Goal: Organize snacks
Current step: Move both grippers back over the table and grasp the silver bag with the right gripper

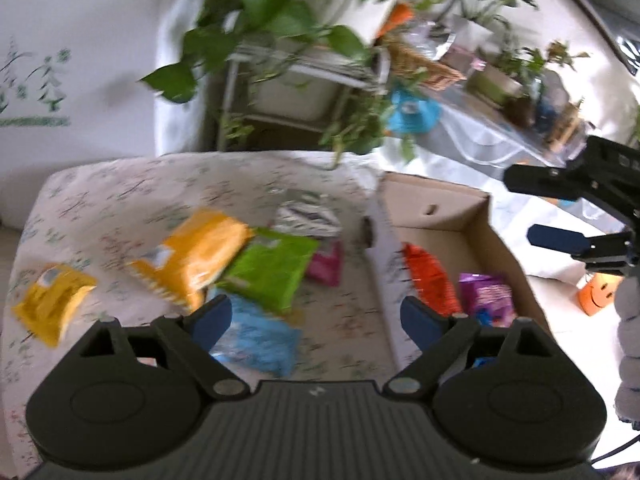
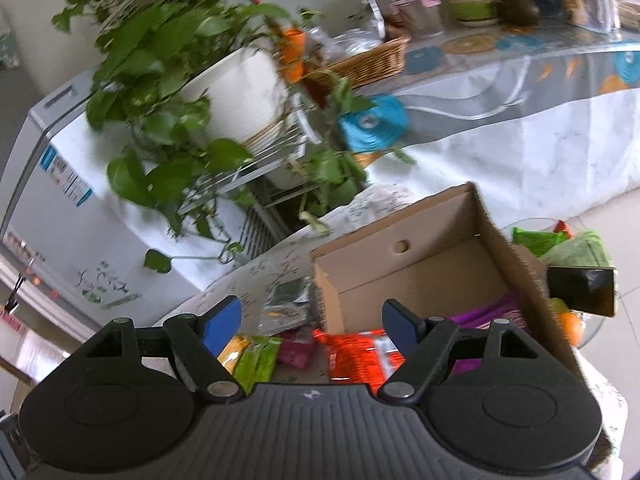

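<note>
A table covered by a floral-print cloth [image 1: 100,200] carries loose snack packets: two yellow [image 1: 52,300] [image 1: 196,258], a green [image 1: 268,268], a blue [image 1: 256,340], a pink [image 1: 328,266], a silver [image 1: 306,220]. A cardboard box [image 1: 436,204] sits on its right side.

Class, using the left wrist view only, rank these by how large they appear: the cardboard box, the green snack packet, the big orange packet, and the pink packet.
1. cardboard box, clearly the largest.
2. big orange packet.
3. green snack packet, close to the orange one; motion blur makes this order unsure.
4. pink packet, smallest, though partly hidden under the green one.
</note>
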Demonstrator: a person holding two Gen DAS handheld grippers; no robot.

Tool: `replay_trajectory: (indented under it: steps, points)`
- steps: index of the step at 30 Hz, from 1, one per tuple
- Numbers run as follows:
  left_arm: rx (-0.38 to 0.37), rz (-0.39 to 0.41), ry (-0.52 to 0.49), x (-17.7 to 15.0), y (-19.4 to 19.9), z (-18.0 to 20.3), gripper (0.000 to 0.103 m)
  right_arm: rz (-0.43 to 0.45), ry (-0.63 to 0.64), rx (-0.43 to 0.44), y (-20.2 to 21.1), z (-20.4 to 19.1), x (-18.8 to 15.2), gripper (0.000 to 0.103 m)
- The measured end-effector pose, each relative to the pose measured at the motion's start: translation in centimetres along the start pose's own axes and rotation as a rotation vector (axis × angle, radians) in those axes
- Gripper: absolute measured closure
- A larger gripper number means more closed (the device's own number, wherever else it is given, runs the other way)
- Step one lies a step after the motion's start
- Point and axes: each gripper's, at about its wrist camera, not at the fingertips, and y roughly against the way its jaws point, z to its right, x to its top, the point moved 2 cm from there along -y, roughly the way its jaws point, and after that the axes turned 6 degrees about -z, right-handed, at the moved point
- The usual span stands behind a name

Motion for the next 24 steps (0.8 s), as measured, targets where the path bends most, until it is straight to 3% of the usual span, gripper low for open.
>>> replay_trajectory:
  steps: [13,18,24]
  points:
    - [0.211,-0.018,0.130,1.7,-0.2,-8.4,0.008,-0.084,0.105,0.043,-5.4,-5.1,-0.4,0.023]
    - [0.291,-0.052,0.170,1.5,-0.9,-10.8,0.007,-0.124,0.140,-0.005,-8.9,-6.7,-0.5,0.026]
    - [0.252,-0.051,0.218,1.7,-0.2,-11.7,0.004,-0.161,0.199,-0.079,-13.5,-8.3,-0.2,0.028]
